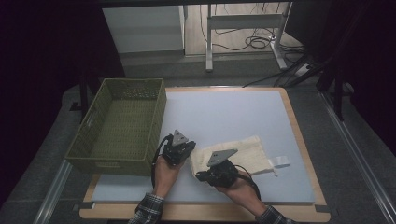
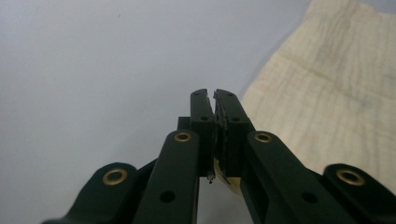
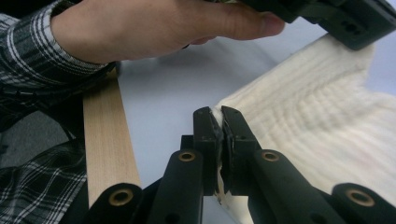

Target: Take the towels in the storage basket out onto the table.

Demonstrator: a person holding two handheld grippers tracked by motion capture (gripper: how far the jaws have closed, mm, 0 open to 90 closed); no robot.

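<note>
Left gripper (image 1: 186, 150) and right gripper (image 1: 200, 176) each pinched an edge of the cream cloth (image 1: 243, 151) beside the green basket (image 1: 122, 125).

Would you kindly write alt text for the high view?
Two hand-held tongs, left and right, pinch the near-left end of a cream cloth on a pale blue table. A green basket stands at left.
</note>
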